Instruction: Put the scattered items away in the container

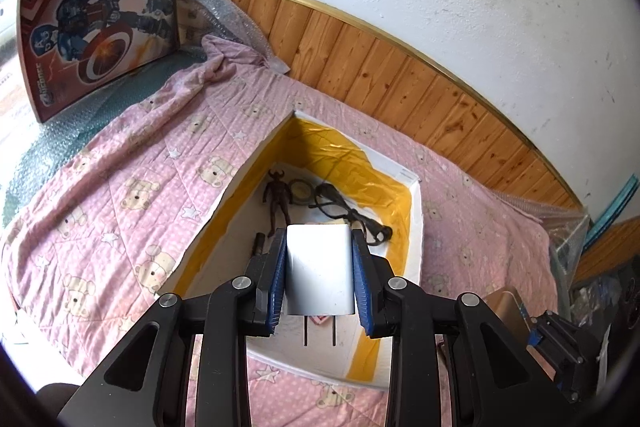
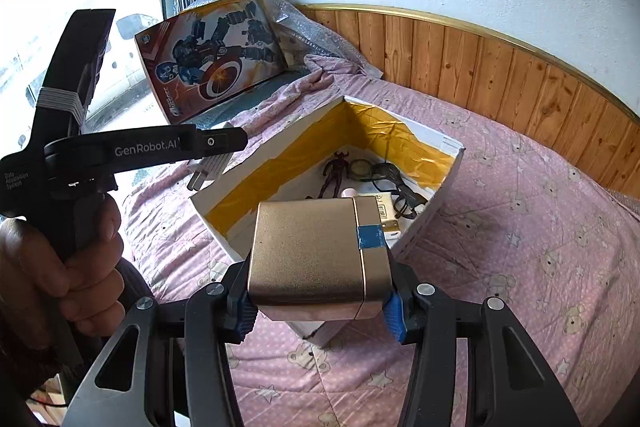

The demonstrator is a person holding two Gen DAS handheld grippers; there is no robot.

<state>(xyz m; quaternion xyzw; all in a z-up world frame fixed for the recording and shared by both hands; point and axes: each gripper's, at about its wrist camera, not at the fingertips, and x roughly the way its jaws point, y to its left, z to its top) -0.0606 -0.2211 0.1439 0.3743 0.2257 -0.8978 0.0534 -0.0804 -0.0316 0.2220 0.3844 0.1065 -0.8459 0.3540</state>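
left gripper (image 1: pixel 320 267) partly open, clamped on white charger (image 1: pixel 320 267); right gripper (image 2: pixel 318 307) wider, gripping gold box (image 2: pixel 312 251)

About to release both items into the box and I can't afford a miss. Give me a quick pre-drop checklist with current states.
1. Left tongs clamped on the white two-prong plug adapter: ok.
2. Right tongs clamped on the gold rectangular metal case with blue tape: ok.
3. Adapter over the white open-top box with yellow-taped inner walls: ok in the left view.
4. Gold case over the box: cannot tell; it hides the near rim.
5. Box floor free below: not ok; dark horned toy figure and black coiled cable lie there.
6. Tongs apart from each other: ok.
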